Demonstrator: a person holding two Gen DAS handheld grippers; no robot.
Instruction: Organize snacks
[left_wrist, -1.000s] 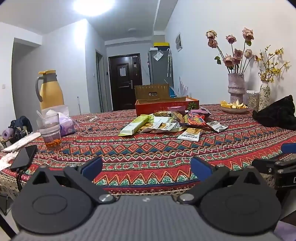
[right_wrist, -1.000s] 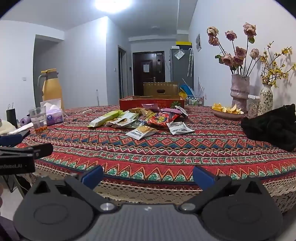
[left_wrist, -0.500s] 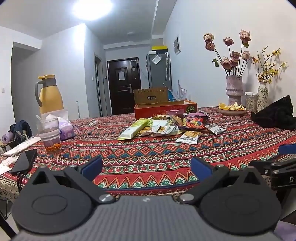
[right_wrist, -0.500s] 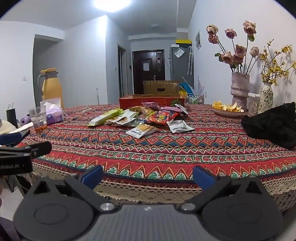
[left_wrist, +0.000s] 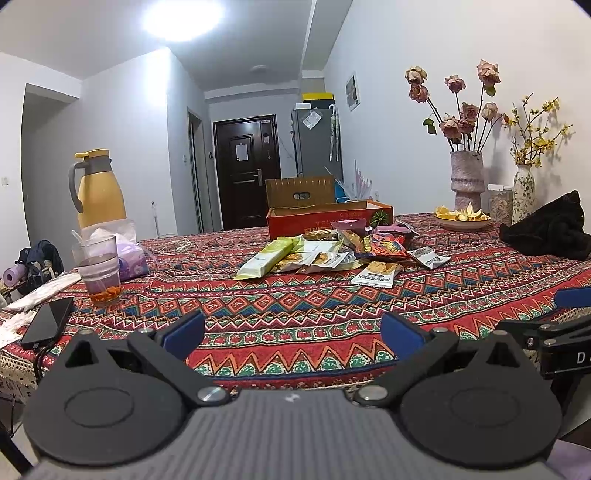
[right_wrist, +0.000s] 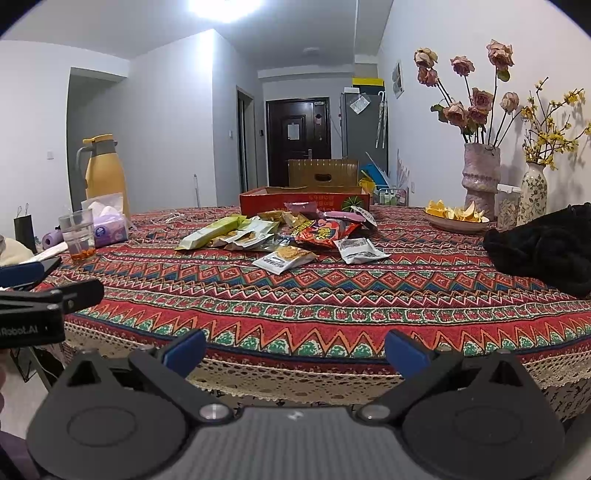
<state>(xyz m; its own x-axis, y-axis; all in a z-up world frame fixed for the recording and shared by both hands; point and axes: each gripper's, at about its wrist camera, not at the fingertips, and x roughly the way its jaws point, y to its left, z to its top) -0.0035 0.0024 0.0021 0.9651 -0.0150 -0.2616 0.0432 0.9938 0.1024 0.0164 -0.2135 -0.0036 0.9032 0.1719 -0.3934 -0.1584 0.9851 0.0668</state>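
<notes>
A pile of snack packets (left_wrist: 332, 254) lies mid-table on the patterned cloth, also in the right wrist view (right_wrist: 288, 236). It includes a long green packet (left_wrist: 267, 256), a red bag (right_wrist: 325, 233) and a white-and-orange packet (right_wrist: 284, 259). A red cardboard box (left_wrist: 328, 218) stands just behind the pile. My left gripper (left_wrist: 293, 332) is open and empty at the table's near edge. My right gripper (right_wrist: 295, 350) is open and empty, below and in front of the table edge.
A glass (left_wrist: 99, 269), tissue pack (left_wrist: 127, 254), yellow jug (left_wrist: 98, 188) and black phone (left_wrist: 48, 321) stand on the left. A fruit-peel plate (right_wrist: 456, 218), two flower vases (right_wrist: 480, 181) and a black bag (right_wrist: 543, 247) are on the right.
Both grippers have dropped slightly and edged nearer the table, so the snacks look a little flatter. Jaws stay open. Nothing on the table has moved.
</notes>
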